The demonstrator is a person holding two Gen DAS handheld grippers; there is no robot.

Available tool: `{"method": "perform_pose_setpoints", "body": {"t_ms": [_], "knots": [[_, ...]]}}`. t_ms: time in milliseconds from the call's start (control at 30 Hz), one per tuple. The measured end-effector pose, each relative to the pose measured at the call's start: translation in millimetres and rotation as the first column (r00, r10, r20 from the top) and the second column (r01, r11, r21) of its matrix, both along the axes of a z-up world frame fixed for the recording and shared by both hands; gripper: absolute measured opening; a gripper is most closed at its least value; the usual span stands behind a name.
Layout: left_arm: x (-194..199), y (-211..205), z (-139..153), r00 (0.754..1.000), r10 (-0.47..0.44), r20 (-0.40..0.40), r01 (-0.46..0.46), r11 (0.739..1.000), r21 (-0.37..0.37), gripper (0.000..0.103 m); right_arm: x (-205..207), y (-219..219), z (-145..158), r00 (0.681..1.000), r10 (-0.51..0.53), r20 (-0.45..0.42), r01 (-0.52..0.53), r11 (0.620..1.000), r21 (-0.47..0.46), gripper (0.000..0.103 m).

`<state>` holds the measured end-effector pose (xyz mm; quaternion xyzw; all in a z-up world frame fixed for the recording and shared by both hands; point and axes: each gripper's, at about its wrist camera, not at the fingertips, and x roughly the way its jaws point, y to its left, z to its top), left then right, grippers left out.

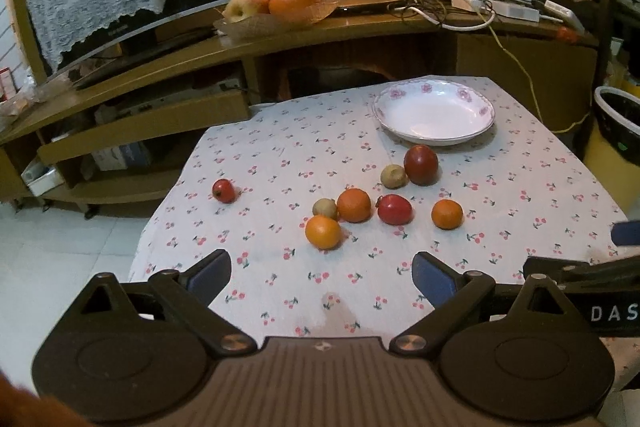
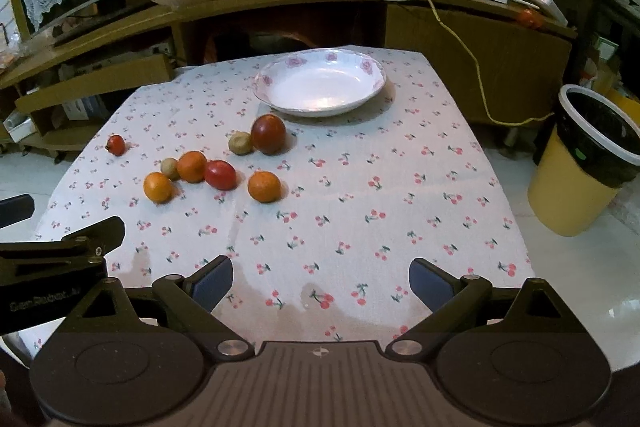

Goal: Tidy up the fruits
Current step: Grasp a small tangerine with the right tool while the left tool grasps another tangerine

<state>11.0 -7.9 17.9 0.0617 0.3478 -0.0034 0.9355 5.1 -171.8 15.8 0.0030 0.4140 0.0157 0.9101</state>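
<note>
The left gripper (image 1: 321,273) hovers low over the near edge of the worktop (image 1: 280,291), its blue pads wide apart and holding nothing. Just beyond its tips lies a cluster of fruit: an orange (image 1: 323,231) nearest, a small brownish fruit (image 1: 325,207) touching a second orange (image 1: 354,205), a red fruit (image 1: 395,209), and a third orange (image 1: 447,214) farther right. A lone small red fruit (image 1: 224,190) sits well off to the left. The right gripper (image 2: 320,281) is likewise spread and empty, with the fruit ahead and to its left. The white floral dish (image 2: 320,85) stands beyond, nothing in it, with a dark red fruit (image 2: 268,134) near its front rim.
</note>
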Motion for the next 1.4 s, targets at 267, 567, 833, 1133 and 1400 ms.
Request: {"method": "perform_pose_setpoints", "body": {"t_ms": [267,567,833,1133,1400], "knots": [[41,14,-18,0.996,-0.083,-0.023,0.082,0.996,-0.027,0.101,34,10,-4,0.994,0.107,0.006,-0.107,0.994,-0.037,0.094],[74,15,-43,0.973,-0.224,-0.056,0.227,0.972,0.057,0.098,87,22,-18,0.960,0.280,0.001,-0.279,0.959,-0.056,0.082],[96,23,-62,0.968,-0.231,-0.103,0.233,0.972,0.014,0.080,114,23,-36,0.930,0.363,-0.051,-0.366,0.929,-0.058,0.072],[111,16,-74,0.958,-0.241,-0.154,0.237,0.970,-0.043,0.062,129,27,-54,0.906,0.408,-0.116,-0.412,0.911,-0.014,0.057],[109,14,-72,0.959,-0.229,-0.164,0.225,0.973,-0.044,0.053,133,24,-54,0.902,0.416,-0.115,-0.421,0.907,-0.023,0.031]]}}
